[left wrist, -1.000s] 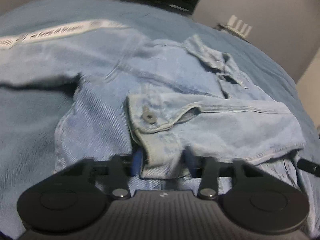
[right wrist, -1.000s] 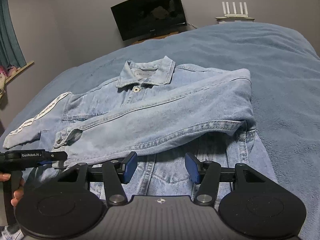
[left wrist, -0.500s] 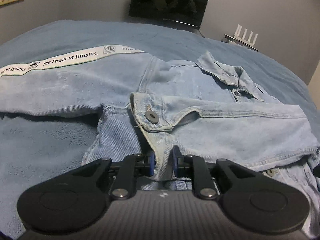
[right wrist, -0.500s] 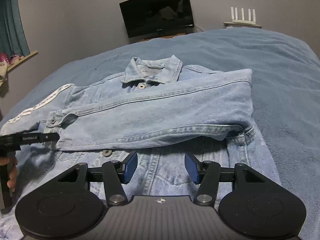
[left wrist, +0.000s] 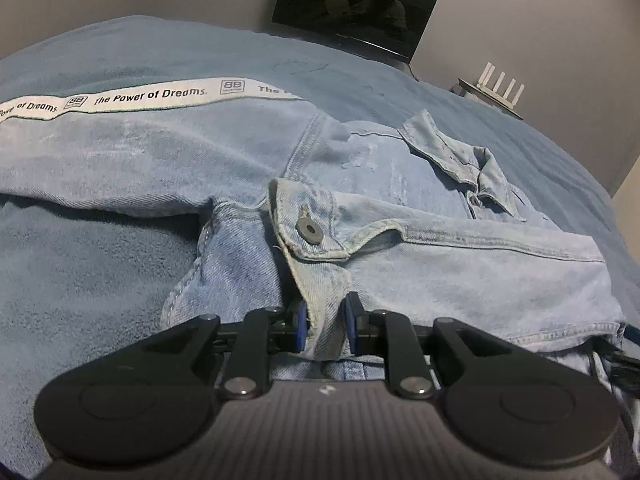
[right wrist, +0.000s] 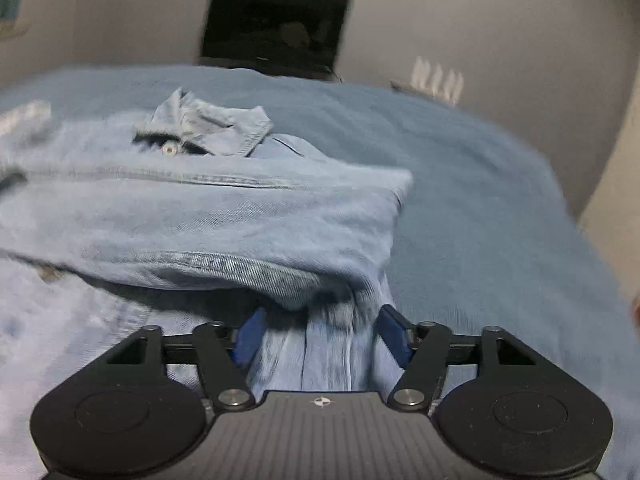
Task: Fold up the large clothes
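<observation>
A light-blue denim jacket [left wrist: 360,168] lies front-up on the bed. One sleeve is folded across its chest, with the cuff and its grey button [left wrist: 309,231] just ahead of my left gripper [left wrist: 325,328]. The left gripper is shut on the cuff edge. The other sleeve stretches out to the left with a white printed band [left wrist: 152,98]. In the right wrist view, my right gripper [right wrist: 320,336] is open and low over the jacket's [right wrist: 200,208] right side, below the folded sleeve. The collar [right wrist: 208,124] lies beyond.
The bed has a blue fleece blanket [left wrist: 80,264] that reaches to the right [right wrist: 480,220]. A dark TV [right wrist: 276,28] stands against the grey back wall. A white router [left wrist: 500,84] sits on a shelf at the right.
The right gripper has moved forward and to the right, down to the jacket's right edge; its view is blurred. The left gripper stays shut on the cuff and has barely moved.
</observation>
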A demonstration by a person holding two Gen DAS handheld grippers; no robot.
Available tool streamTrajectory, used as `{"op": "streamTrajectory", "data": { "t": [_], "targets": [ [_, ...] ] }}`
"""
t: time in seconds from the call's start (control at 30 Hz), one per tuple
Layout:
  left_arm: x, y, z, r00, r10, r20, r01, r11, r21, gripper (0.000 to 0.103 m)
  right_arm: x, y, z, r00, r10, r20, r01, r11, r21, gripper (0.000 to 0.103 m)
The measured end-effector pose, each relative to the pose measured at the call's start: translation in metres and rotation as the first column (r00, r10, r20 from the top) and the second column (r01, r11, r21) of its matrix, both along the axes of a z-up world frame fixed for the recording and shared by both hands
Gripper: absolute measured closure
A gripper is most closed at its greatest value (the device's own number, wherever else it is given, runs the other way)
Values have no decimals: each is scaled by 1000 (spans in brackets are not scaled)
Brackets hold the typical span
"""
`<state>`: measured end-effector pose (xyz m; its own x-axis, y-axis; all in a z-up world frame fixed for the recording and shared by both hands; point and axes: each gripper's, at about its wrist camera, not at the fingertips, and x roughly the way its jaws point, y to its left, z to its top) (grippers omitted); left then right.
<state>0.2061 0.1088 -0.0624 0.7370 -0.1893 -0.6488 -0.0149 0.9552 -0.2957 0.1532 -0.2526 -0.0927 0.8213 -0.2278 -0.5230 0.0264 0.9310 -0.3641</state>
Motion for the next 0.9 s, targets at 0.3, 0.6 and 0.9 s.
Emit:
{"op": "streamTrajectory", "data": {
  "t": [0.3, 0.6, 0.9],
  "targets": [
    [1, -11, 7, 997, -76, -24, 73, 993, -92, 88, -5, -38, 18, 989, -111, 97, 99, 988, 116, 77],
    [-1, -19, 6, 996, -91, -3, 91, 995, 35, 84, -12, -48, 31, 997, -44, -63, 62, 948, 313, 46],
    [-25, -33, 42, 974, -69, 217, 28, 982, 186, 66, -10, -26, 64, 990, 79, 119, -125, 882, 454, 52]
  ]
}}
